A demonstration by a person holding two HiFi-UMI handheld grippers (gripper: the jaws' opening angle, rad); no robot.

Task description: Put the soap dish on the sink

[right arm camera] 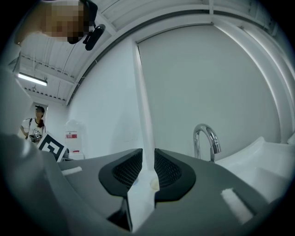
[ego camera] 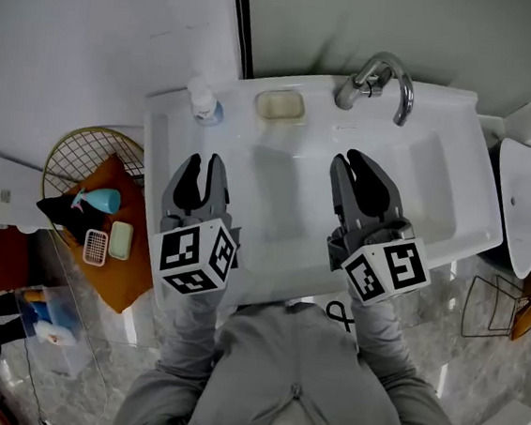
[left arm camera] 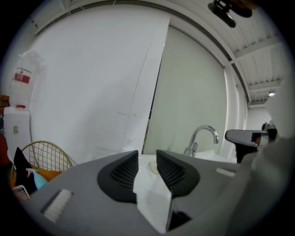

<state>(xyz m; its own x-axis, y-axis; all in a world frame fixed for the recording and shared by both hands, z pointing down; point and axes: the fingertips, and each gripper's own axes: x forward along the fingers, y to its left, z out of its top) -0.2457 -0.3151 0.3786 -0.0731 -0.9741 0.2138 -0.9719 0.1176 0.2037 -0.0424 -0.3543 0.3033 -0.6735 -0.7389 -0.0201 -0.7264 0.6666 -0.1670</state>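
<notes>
A cream soap dish (ego camera: 279, 106) lies on the white sink's (ego camera: 446, 113) back ledge, left of the chrome tap (ego camera: 378, 82). Both grippers hover over the basin, pointing at the back wall. My left gripper (ego camera: 202, 167) is over the basin's left part, my right gripper (ego camera: 363, 165) over its middle. Each is shut with only a thin slit between the jaws and nothing held. Through the slit, the dish (left arm camera: 152, 168) shows in the left gripper (left arm camera: 147, 159) view, and again as a pale patch (right arm camera: 153, 183) in the right gripper (right arm camera: 148, 159) view.
A small bottle (ego camera: 203, 101) stands at the sink's back left corner. Left of the sink, a wire basket (ego camera: 81, 154) and orange cloth (ego camera: 107, 280) hold a pink dish (ego camera: 96, 248), a pale green dish (ego camera: 120, 240) and a blue item (ego camera: 102, 200). A white toilet (ego camera: 521, 201) stands to the right.
</notes>
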